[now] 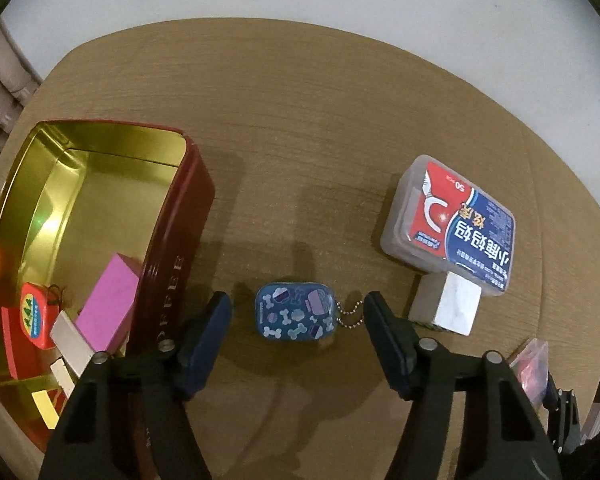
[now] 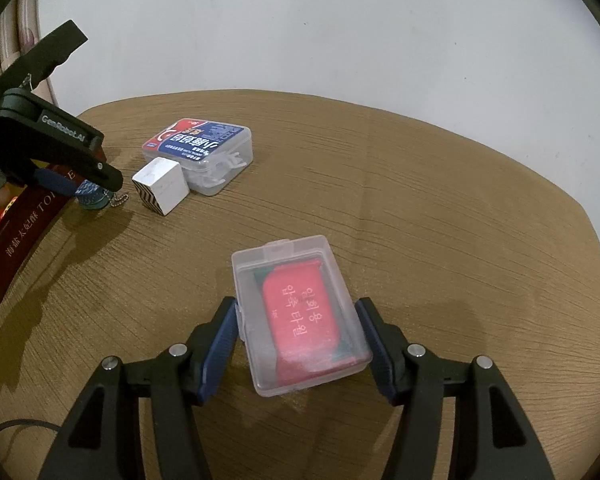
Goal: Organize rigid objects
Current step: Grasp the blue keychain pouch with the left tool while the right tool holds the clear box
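1. Rigid objects lie loose on your wooden table (image 1: 300, 140); the biggest single thing on it is one red tin (image 1: 172, 264), open, gold inside, at the left edge.
2. Inside that tin you have at least four pieces: one pink block (image 1: 108, 300), one orange tape-measure-like item (image 1: 34, 316), one white bar (image 1: 72, 340) and one red flat piece (image 1: 10, 340). Further bits near the bottom corner are too cramped to count.
3. One floss-pick box (image 1: 456, 228), clear with a red and blue label, sits far right of the tin.
4. One clear plastic case (image 2: 300, 320) with a red pack inside lies between the fingers of your right gripper (image 2: 300, 336). Its jaws stand just wide of the case's sides; whether the pads touch it, I cannot tell.
5. One white cube (image 1: 450, 306) rests against the near edge of the floss-pick box, touching it.
6. One small blue tin (image 1: 294, 316), printed with bones, lies on the table just right of the red tin, between the fingers of your left gripper (image 1: 296, 312). Those jaws are spread wide, with clear gaps either side, holding nothing.
7. One ball chain (image 1: 350, 314) trails from the blue tin towards the right finger.
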`<action>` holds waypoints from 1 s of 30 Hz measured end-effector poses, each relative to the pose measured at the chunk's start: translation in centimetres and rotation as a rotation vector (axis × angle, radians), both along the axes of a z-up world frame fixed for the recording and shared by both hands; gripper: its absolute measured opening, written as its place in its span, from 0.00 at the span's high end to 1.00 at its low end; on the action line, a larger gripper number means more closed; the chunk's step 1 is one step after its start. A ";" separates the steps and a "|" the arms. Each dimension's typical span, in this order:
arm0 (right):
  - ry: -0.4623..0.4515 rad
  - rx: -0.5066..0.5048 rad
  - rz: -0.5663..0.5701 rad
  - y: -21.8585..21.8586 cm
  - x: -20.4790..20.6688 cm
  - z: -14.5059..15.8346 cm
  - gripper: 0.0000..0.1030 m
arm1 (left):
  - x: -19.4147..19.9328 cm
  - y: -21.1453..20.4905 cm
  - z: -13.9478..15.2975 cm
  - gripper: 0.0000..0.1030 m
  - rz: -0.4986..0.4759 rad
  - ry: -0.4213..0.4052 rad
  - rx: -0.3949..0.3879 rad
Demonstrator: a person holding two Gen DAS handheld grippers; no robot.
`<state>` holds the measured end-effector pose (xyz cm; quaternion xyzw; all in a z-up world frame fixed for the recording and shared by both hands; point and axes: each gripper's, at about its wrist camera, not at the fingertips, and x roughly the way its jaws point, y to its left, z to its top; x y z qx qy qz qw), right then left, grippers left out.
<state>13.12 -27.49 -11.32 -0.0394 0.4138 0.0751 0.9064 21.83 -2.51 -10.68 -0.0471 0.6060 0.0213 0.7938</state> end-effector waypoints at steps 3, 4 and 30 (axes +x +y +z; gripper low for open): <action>0.000 0.000 0.000 0.0 0.0 0.0 0.40 | 0.2 0.0 0.0 0.49 -0.009 -0.004 0.009; 0.000 0.000 0.000 0.0 0.0 0.0 0.40 | 0.1 -0.1 0.0 0.51 -0.012 0.000 0.005; 0.001 -0.005 -0.003 0.4 -0.1 0.1 0.40 | -3.2 -1.1 0.8 0.61 -0.077 -0.045 -0.004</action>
